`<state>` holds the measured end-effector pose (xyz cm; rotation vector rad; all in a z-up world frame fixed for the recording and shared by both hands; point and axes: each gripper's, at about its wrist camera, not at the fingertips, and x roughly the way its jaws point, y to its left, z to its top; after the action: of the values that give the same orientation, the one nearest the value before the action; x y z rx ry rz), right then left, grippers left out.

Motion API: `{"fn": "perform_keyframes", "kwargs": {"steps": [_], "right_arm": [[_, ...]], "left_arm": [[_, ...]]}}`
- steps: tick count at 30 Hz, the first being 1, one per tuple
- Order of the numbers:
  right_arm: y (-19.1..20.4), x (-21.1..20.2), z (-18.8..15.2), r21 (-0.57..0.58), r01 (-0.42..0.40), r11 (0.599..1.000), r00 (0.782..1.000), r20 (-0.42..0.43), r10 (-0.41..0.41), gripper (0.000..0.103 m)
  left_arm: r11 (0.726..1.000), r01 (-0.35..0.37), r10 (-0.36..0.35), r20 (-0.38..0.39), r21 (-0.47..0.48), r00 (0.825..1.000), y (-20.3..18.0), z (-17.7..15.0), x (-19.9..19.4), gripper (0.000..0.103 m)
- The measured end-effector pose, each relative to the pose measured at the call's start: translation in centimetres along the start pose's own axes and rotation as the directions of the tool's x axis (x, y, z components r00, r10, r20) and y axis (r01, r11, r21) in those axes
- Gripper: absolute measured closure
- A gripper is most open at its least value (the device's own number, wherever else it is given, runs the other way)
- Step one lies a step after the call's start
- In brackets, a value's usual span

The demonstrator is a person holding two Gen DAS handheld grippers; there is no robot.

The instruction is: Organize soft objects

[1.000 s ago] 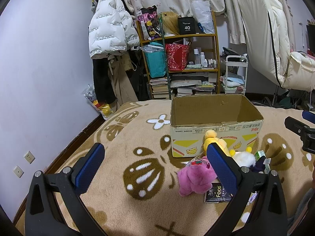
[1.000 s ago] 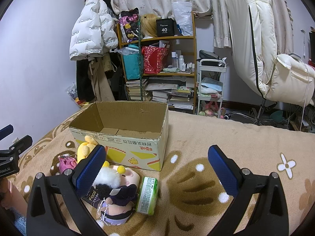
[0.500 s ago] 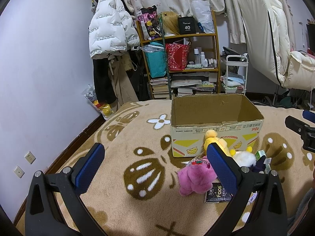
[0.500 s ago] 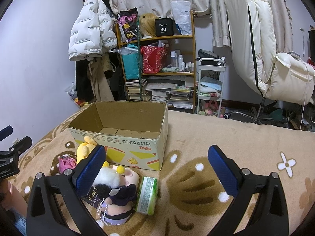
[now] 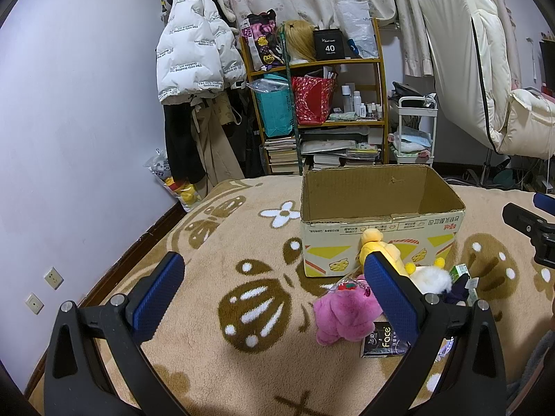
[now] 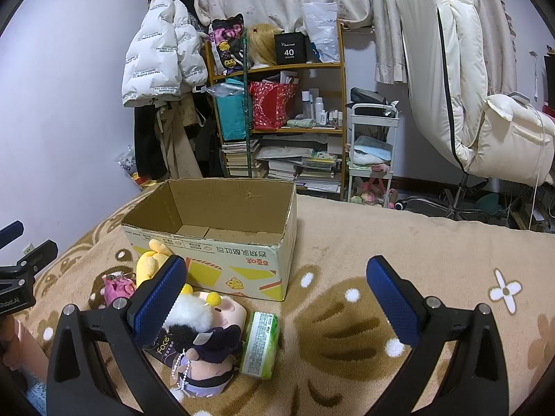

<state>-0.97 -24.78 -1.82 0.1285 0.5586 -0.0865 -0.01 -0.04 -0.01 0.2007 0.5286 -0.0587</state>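
Your left gripper (image 5: 274,291) and your right gripper (image 6: 277,291) both hang above the tan carpet (image 5: 208,277) with jaws spread wide and nothing between the blue pads. The open cardboard box (image 6: 222,235) sits on the carpet with nothing visible inside it. Bunched against its printed front wall lie a yellow plush (image 6: 152,263), a pink plush (image 5: 343,315), a white fluffy plush (image 6: 190,312), a dark-haired doll (image 6: 208,357), a green pack (image 6: 260,343) and a black packet (image 5: 380,339).
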Motion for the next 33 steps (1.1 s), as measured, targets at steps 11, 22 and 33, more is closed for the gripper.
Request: {"fn": "perform_keyframes", "kwargs": {"steps": [11,22,33], "right_arm": [[-0.01,-0.02,-0.03,0.0,0.0,1.0,1.0,0.0,0.0,0.0],[0.04,-0.01,-0.02,0.0,0.0,1.0,1.0,0.0,0.0,0.0],[0.09,0.01,-0.05,0.0,0.002,1.0,1.0,0.0,-0.002,0.0]], "left_arm": [[1.0,-0.001,0.001,-0.001,0.002,1.0,-0.04,0.0,0.01,0.001],[1.0,-0.001,0.001,-0.002,0.003,1.0,-0.05,0.01,0.01,0.001],[1.0,-0.004,0.004,-0.003,0.004,1.0,0.21,-0.25,0.29,0.001]]}}
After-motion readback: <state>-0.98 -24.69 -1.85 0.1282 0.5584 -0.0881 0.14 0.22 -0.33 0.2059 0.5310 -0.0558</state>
